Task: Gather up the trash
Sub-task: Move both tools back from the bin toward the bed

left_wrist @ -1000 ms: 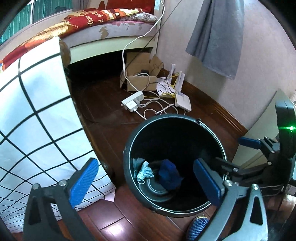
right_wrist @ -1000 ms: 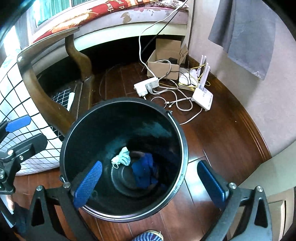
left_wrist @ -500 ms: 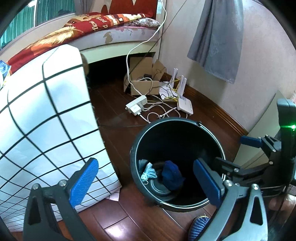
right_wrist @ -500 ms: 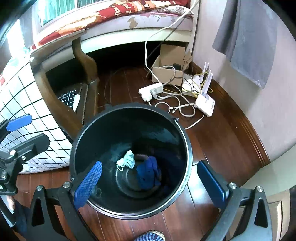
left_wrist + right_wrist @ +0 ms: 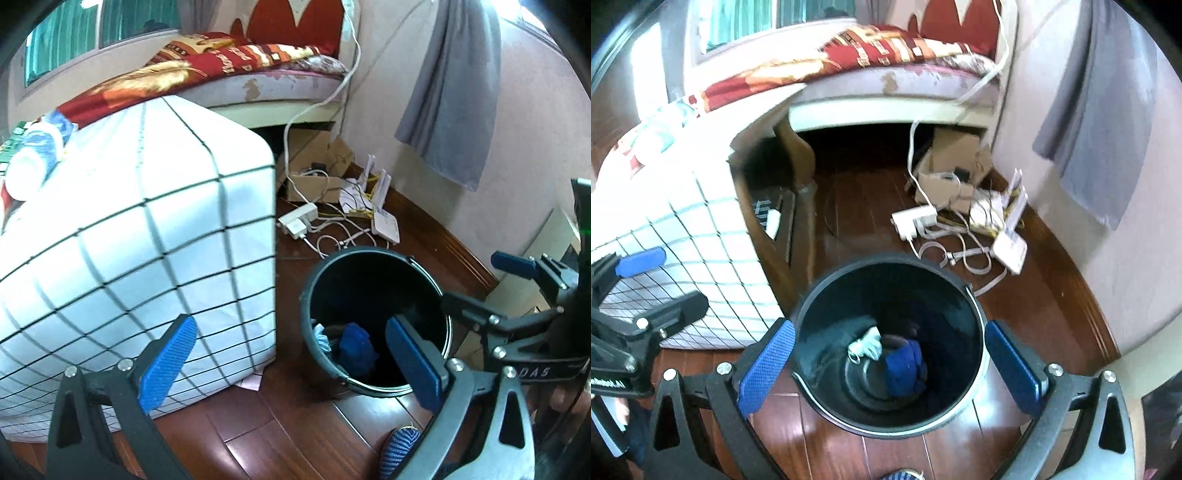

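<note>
The black trash bin point(image 5: 890, 347) stands upright, mouth up, at lower centre on the dark wood floor point(image 5: 1052, 295), where the right wrist view alone shows a pale face mask point(image 5: 866, 345) beside blue cloth point(image 5: 905, 365) inside, both the right gripper point(image 5: 890, 365) and left gripper point(image 5: 291, 363) spread wide, empty.

- You stand over a dark reddish wooden floor point(image 5: 857, 206), glossy with reflected light.
- At 12 o'clock sits a bed point(image 5: 280, 88) with a red patterned cover point(image 5: 236, 55).
- At 10 o'clock, a window point(image 5: 85, 40) lets in daylight.
- At 9 o'clock stands a table under a white grid-lined cloth point(image 5: 140, 236).
- At 2 o'clock, a grey cloth point(image 5: 454, 103) hangs on the pale pink wall point(image 5: 524, 155).
</note>
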Demonstrator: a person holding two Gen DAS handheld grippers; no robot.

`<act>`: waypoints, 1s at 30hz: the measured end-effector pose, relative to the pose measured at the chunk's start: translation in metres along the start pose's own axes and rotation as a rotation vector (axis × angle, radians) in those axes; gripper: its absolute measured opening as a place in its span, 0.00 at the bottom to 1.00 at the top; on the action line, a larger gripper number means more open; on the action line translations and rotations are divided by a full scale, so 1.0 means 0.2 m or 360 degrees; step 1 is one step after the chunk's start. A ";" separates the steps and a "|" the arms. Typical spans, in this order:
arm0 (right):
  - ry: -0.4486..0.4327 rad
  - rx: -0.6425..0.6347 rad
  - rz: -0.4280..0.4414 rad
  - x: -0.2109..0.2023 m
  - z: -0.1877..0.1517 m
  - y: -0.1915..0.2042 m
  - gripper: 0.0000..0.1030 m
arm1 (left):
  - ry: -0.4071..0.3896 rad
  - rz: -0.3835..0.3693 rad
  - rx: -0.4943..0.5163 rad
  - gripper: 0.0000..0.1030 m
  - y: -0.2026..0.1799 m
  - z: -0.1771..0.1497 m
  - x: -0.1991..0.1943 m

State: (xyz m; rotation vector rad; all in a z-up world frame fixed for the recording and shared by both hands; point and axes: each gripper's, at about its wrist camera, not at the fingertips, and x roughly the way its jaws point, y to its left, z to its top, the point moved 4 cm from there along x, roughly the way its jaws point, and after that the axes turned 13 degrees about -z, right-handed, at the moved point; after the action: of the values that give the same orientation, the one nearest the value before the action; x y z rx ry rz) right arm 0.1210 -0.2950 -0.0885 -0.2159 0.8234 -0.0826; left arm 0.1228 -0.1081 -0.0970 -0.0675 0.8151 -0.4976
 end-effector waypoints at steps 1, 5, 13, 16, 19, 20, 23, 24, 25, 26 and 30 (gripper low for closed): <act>-0.0021 -0.0006 0.0005 -0.02 0.02 0.02 1.00 | -0.0013 0.0012 -0.0002 1.00 0.01 0.00 -0.03; -0.0098 -0.0020 0.0043 -0.10 0.11 0.10 1.00 | -0.0073 0.0056 -0.0039 1.00 0.07 0.03 -0.14; -0.0259 -0.0084 0.0170 -0.27 0.30 0.32 1.00 | -0.0179 0.0164 -0.0127 1.00 0.23 0.05 -0.34; -0.0317 -0.0129 0.0232 -0.33 0.37 0.44 1.00 | -0.0216 0.0227 -0.0176 1.00 0.32 0.04 -0.42; -0.0376 -0.0162 0.0311 -0.38 0.45 0.57 1.00 | -0.0275 0.0269 -0.0263 1.00 0.45 0.01 -0.54; -0.0389 -0.0170 0.0347 -0.39 0.47 0.62 1.00 | -0.0294 0.0281 -0.0286 1.00 0.48 0.01 -0.58; -0.0374 -0.0189 0.0419 -0.39 0.52 0.75 1.00 | -0.0342 0.0343 -0.0328 0.99 0.59 -0.03 -0.69; -0.0368 -0.0203 0.0445 -0.39 0.54 0.82 1.00 | -0.0362 0.0378 -0.0342 0.99 0.64 -0.04 -0.74; -0.0367 -0.0217 0.0451 -0.39 0.55 0.86 1.00 | -0.0379 0.0409 -0.0356 0.99 0.68 -0.05 -0.78; -0.0363 -0.0228 0.0457 -0.39 0.57 0.90 1.00 | -0.0390 0.0436 -0.0370 0.99 0.71 -0.06 -0.80; -0.0277 -0.0212 0.0575 -0.38 0.62 1.10 1.00 | -0.0449 0.0565 -0.0440 0.99 0.91 -0.10 -0.94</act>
State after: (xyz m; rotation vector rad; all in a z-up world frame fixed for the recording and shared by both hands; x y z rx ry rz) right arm 0.1589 -0.0488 -0.0008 -0.1938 0.6836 0.3274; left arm 0.0730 0.1393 -0.0269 -0.2385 0.5962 -0.0347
